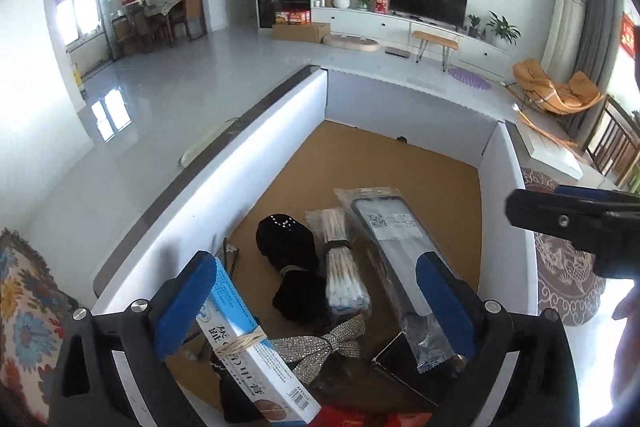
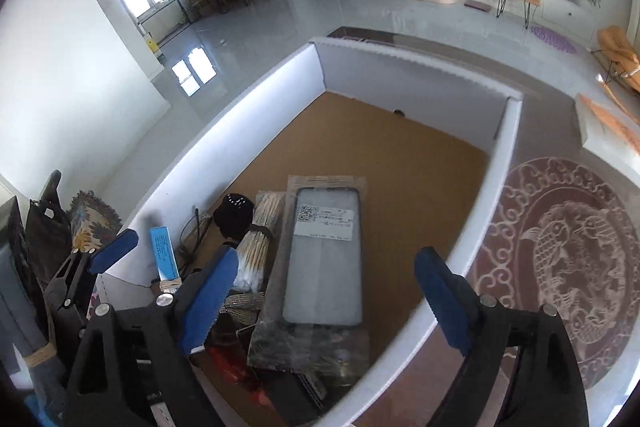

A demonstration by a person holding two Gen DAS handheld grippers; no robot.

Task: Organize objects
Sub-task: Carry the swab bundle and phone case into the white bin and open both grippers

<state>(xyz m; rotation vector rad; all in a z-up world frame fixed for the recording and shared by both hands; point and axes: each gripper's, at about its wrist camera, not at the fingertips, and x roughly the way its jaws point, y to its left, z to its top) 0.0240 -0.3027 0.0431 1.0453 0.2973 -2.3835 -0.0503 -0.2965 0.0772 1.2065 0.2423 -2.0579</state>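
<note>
**Two open grippers over one white-walled box of sundries**

Container: white-walled box (image 1: 280, 131) with a brown cardboard floor, its far half bare, contents gathered at the near end.

Contents, left to right in the left wrist view:
- Blue-and-white carton (image 1: 248, 343), bound with a rubber band, leaning against the left wall and lying along the inner face of the left gripper's left finger; whether they touch cannot be told.
- Black fabric item (image 1: 290, 259), cinched at its middle, beside a glittery silver bow (image 1: 320, 345).
- Cotton swab bundle (image 1: 340, 267), tied at the waist, just beside the black item.
- Phone screen protector (image 1: 394, 239) in a clear sleeve with a white label, lying lengthwise, its near end over a dark flat object.
- Red packaging at the near edge, mostly hidden.

Left gripper (image 1: 320, 307): jaws spread wide above the near contents, clamping nothing.

Right gripper (image 2: 332, 295): jaws wide apart, pads clear of the screen protector below them, nothing held.

Surroundings: patterned round rug (image 2: 560, 267) to the right of the box.
</note>
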